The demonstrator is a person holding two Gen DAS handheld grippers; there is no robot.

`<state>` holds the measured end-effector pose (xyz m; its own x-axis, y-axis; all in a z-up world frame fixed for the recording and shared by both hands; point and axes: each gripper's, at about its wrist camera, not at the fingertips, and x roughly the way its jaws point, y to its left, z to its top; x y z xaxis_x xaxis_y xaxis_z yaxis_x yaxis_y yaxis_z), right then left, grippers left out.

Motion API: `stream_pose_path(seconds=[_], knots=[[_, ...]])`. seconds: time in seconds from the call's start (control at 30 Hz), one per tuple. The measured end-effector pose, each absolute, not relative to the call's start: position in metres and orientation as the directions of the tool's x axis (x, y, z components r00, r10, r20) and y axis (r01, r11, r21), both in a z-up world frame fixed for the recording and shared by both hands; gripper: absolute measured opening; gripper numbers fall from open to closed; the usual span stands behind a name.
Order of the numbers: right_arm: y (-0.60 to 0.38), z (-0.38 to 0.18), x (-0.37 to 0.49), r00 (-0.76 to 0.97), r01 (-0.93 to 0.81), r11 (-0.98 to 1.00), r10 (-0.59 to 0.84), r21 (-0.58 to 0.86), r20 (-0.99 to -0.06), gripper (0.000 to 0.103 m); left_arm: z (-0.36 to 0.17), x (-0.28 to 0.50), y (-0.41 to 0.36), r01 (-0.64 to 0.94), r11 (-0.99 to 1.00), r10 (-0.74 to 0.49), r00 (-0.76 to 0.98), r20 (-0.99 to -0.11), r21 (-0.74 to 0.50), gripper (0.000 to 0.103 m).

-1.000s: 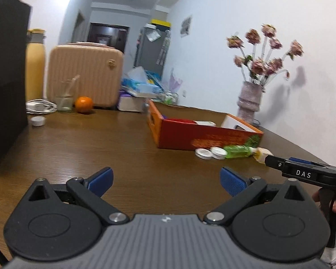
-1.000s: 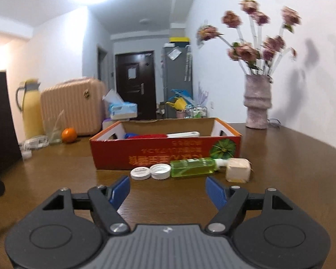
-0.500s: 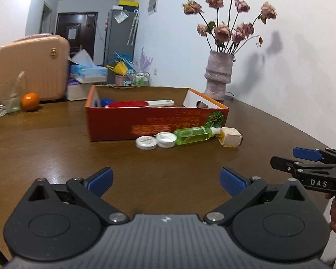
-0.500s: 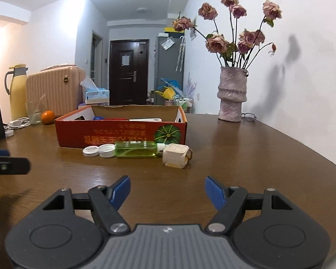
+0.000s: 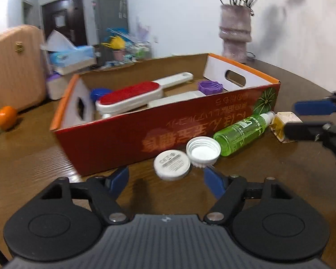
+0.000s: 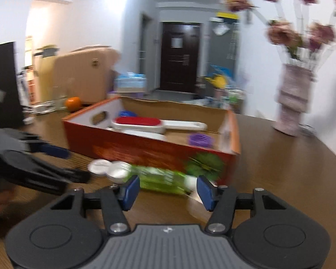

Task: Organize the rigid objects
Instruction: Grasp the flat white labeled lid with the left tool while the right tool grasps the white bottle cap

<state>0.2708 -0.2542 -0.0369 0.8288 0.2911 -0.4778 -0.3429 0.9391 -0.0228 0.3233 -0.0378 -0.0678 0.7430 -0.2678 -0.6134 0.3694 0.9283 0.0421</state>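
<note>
A red cardboard box (image 5: 127,132) (image 6: 145,150) stands on the brown table and holds a red-and-white lint brush (image 5: 132,96), a purple lid (image 5: 210,87) and a blue lid (image 5: 98,93). In front of it lie a white jar lid (image 5: 172,164), a white screw cap (image 5: 203,151), a green bottle (image 5: 244,132) (image 6: 161,179) and a yellowish cube (image 5: 284,125). My left gripper (image 5: 166,179) is open just short of the white lids. My right gripper (image 6: 168,189) is open, its blue fingers to either side of the green bottle; it also shows open in the left wrist view (image 5: 306,118) beside the cube.
A vase of dried roses (image 5: 235,35) stands behind the box at the right. An orange (image 5: 6,117), a beige case (image 5: 13,67) and a tissue box (image 5: 71,55) stand at the far left. A black bag (image 6: 2,83) stands at the left.
Both grippers have moved forward and down, close to the items in front of the box. The right gripper now straddles the green bottle; the left is near the white lids.
</note>
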Motion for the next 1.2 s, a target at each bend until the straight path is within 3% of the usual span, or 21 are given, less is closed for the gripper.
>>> stream_pose_path(seconds=[0.03, 0.13, 0.17, 0.2, 0.4, 0.6, 0.87, 1.2], knots=[[-0.249, -0.038, 0.277, 0.812, -0.371, 0.929, 0.32, -0.007, -0.489, 0.047, -0.071, 0.331, -0.038, 0.37, 0.929, -0.271, 0.732, -0.625, 0.031, 0.076], [-0.236, -0.047, 0.291, 0.737, -0.436, 0.895, 0.416, 0.096, -0.532, 0.042, -0.077, 0.338, -0.037, 0.401, 0.916, -0.31, 0.723, -0.618, 0.01, 0.061], [-0.231, -0.052, 0.295, 0.714, -0.447, 0.884, 0.443, 0.133, -0.543, 0.042, -0.077, 0.338, -0.035, 0.41, 0.912, -0.325, 0.722, -0.611, -0.002, 0.042], [-0.227, -0.056, 0.297, 0.702, -0.447, 0.882, 0.449, 0.148, -0.553, 0.042, -0.076, 0.337, -0.034, 0.408, 0.913, -0.328, 0.726, -0.605, -0.004, 0.04], [-0.197, -0.07, 0.313, 0.685, -0.413, 0.9, 0.409, 0.141, -0.603, 0.042, -0.067, 0.313, -0.008, 0.367, 0.93, -0.3, 0.763, -0.573, 0.001, 0.04], [-0.17, -0.073, 0.325, 0.723, -0.334, 0.938, 0.32, 0.096, -0.612, 0.043, -0.06, 0.289, 0.039, 0.267, 0.955, -0.295, 0.797, -0.526, -0.13, 0.04], [-0.138, -0.076, 0.332, 0.776, -0.206, 0.978, 0.172, 0.015, -0.607, 0.042, -0.049, 0.263, 0.04, 0.343, 0.931, -0.362, 0.82, -0.444, -0.125, 0.04], [-0.147, -0.049, 0.286, 0.818, -0.208, 0.976, 0.208, 0.061, -0.536, 0.039, -0.053, 0.223, 0.043, 0.326, 0.928, -0.371, 0.796, -0.479, -0.177, 0.04]])
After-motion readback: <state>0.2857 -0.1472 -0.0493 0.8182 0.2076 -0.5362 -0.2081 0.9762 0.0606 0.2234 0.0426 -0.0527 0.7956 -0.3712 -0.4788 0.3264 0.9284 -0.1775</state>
